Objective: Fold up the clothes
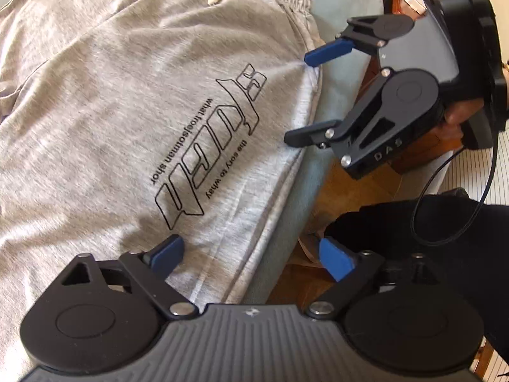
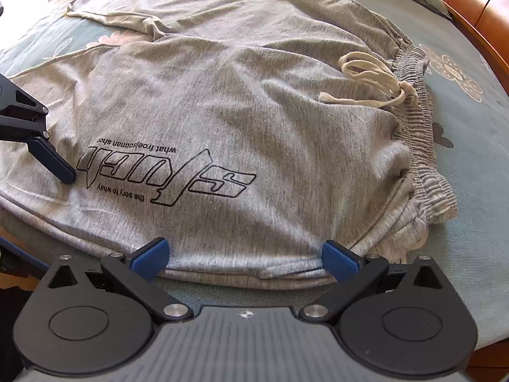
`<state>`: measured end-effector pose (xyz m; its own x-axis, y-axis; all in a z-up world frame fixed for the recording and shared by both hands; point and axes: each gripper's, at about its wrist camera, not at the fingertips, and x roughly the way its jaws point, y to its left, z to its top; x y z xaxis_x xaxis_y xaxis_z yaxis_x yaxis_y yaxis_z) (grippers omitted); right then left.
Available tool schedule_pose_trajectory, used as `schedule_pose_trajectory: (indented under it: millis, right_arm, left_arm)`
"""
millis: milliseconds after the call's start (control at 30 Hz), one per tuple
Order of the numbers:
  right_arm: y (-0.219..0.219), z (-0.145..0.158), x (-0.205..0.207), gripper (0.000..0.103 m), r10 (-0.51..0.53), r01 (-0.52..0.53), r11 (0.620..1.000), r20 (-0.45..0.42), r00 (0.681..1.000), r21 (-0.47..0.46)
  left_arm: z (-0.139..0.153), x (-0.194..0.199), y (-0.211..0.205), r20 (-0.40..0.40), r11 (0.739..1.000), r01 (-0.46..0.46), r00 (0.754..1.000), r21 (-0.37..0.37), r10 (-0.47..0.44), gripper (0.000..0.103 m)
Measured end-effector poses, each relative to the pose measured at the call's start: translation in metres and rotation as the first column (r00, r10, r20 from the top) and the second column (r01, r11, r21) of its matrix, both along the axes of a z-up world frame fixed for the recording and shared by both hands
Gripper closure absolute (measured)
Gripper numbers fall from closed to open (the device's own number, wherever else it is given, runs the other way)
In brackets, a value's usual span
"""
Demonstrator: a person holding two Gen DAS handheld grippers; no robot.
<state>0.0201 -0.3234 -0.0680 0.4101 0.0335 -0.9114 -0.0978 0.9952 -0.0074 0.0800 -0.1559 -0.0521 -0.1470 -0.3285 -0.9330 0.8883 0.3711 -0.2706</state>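
Grey drawstring shorts (image 2: 254, 102) with a black printed logo (image 2: 165, 178) lie spread on the bed, waistband (image 2: 416, 108) and cream drawstring (image 2: 369, 76) at the right. They also show in the left wrist view (image 1: 111, 111). My left gripper (image 1: 254, 254) is open over the near hem, one pad above the fabric and one past the bed edge. My right gripper (image 2: 245, 258) is open, its pads (image 2: 149, 256) astride the near folded edge of the shorts. It shows in the left wrist view (image 1: 300, 94) open at the shorts' edge. Neither holds anything.
The bed has a blue-green floral sheet (image 2: 470, 146) and a wooden frame (image 2: 477, 3) at the right. Wooden floor (image 1: 334, 191) lies beside the bed. A black cable (image 1: 445, 197) hangs from the right gripper. The person's dark trouser leg (image 1: 429, 238) is close by.
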Motion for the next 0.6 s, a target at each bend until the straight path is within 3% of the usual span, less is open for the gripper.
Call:
schedule_pose_trajectory:
  millis: [67,167,267,367,500,600]
  right_arm:
    - [0.000,0.008,0.002,0.000,-0.024,0.024,1.000,-0.033,0.999,0.000]
    - [0.011,0.026,0.004,0.000,0.004,-0.004,1.000,0.074,0.997,-0.006]
    - [0.031,0.030,0.019,0.000,0.085,-0.094,0.993,0.123,0.989,0.066]
    - [0.050,0.006,0.028,0.000,0.120,-0.128,0.984,0.069,0.990,0.123]
    - [0.059,0.000,0.008,0.000,0.148,-0.150,0.987,0.047,0.988,0.051]
    - [0.062,0.001,0.000,0.000,0.136,-0.137,0.990,0.010,0.991,0.034]
  left_arm:
    - [0.003,-0.005,0.005,0.021,1.000,0.009,1.000,0.012,-0.010,0.010]
    - [0.014,-0.005,0.017,0.066,0.999,-0.034,0.997,0.003,0.033,0.010]
    - [0.023,0.001,0.036,0.104,0.994,-0.111,0.988,0.002,0.111,0.010]
    - [0.025,0.007,0.057,0.159,0.982,-0.189,0.970,0.026,0.182,0.010]
    - [0.023,0.019,0.080,0.216,0.958,-0.283,0.939,0.043,0.268,0.010]
    - [0.010,0.031,0.066,0.257,0.933,-0.357,0.906,0.038,0.336,0.010]
